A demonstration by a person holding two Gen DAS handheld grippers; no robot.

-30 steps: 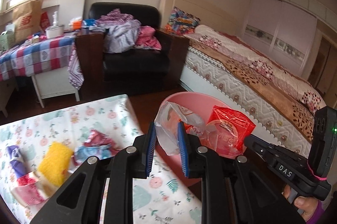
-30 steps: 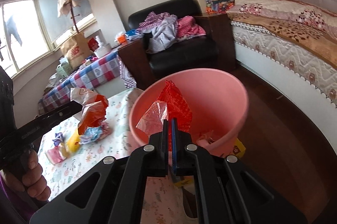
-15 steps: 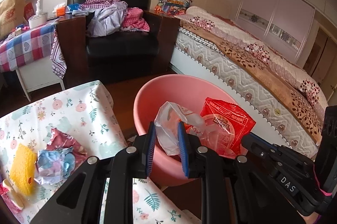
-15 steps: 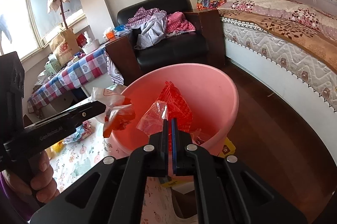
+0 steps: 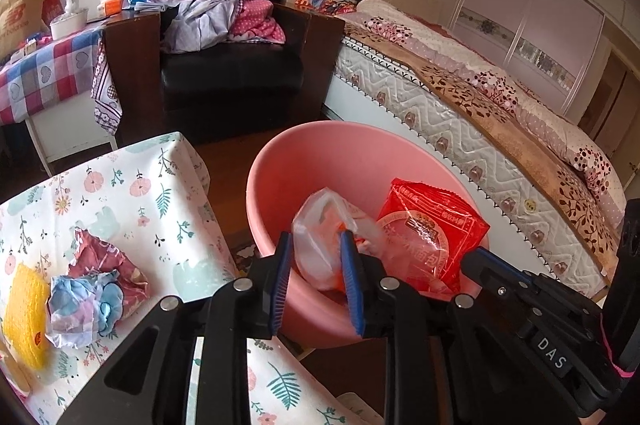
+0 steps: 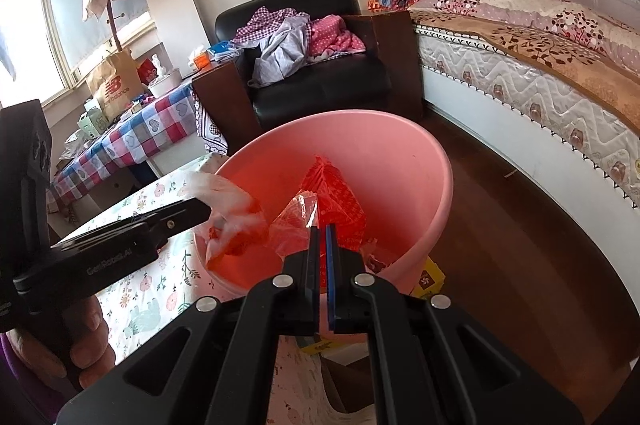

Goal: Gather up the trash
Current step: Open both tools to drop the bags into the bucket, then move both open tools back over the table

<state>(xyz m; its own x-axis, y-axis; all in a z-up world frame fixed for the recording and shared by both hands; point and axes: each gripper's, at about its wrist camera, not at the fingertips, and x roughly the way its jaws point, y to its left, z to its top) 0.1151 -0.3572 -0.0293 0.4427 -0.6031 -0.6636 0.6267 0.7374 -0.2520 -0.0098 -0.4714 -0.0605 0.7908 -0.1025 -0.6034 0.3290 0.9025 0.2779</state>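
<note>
A pink plastic bin (image 5: 320,161) (image 6: 400,153) stands on the floor beside the floral-cloth table (image 5: 132,193). My left gripper (image 5: 316,245) is shut on a crumpled clear bag with orange inside (image 5: 324,225) and holds it over the bin's opening; the bag also shows in the right wrist view (image 6: 232,209). My right gripper (image 6: 322,229) is shut on a red snack wrapper (image 6: 332,193), also over the bin; the wrapper also shows in the left wrist view (image 5: 432,225).
On the table lie a yellow sponge (image 5: 24,309), a crumpled blue-and-white paper (image 5: 80,301) and a dark red wrapper (image 5: 104,257). A black armchair with clothes (image 5: 228,37), a bed (image 5: 480,97) and a checked-cloth side table (image 5: 44,65) surround the spot.
Both grippers moved forward with their trash from beside the table's edge to over the bin's opening. The left bag now hangs inside the rim.
</note>
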